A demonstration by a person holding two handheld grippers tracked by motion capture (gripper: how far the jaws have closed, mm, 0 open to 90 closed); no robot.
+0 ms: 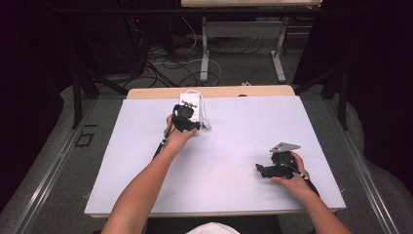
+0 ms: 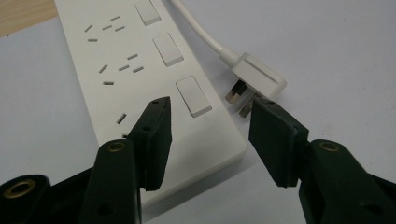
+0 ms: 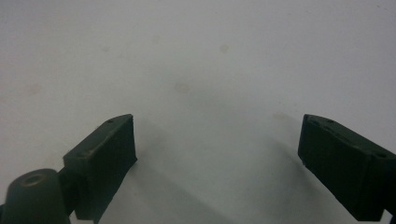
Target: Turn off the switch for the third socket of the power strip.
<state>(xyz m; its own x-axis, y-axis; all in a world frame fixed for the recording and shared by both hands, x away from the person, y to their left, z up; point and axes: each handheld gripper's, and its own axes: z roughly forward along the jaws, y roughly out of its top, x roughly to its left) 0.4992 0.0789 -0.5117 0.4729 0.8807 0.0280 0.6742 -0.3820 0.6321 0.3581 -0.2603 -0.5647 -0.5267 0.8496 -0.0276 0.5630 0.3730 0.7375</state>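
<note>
left hand-held gripper (image 2: 210, 121): jaws apart, holding nothing, one over the power strip (image 2: 140, 84), one by the plug (image 2: 257, 79) | power strip: flat at the desk's (image 1: 234, 146) far edge, long side pointing away from the person | plug: prongs toward this gripper | right hand-held gripper (image 3: 217, 154): wide open, empty, above bare desk

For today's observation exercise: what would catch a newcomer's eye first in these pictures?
First, the white power strip at the far edge of the table, with three rocker switches in a row. Its own white plug lies beside it, prongs bare. The left gripper is at the strip's near end, one jaw over the strip, the other by the prongs, while the right gripper rests open at the near right.
</note>
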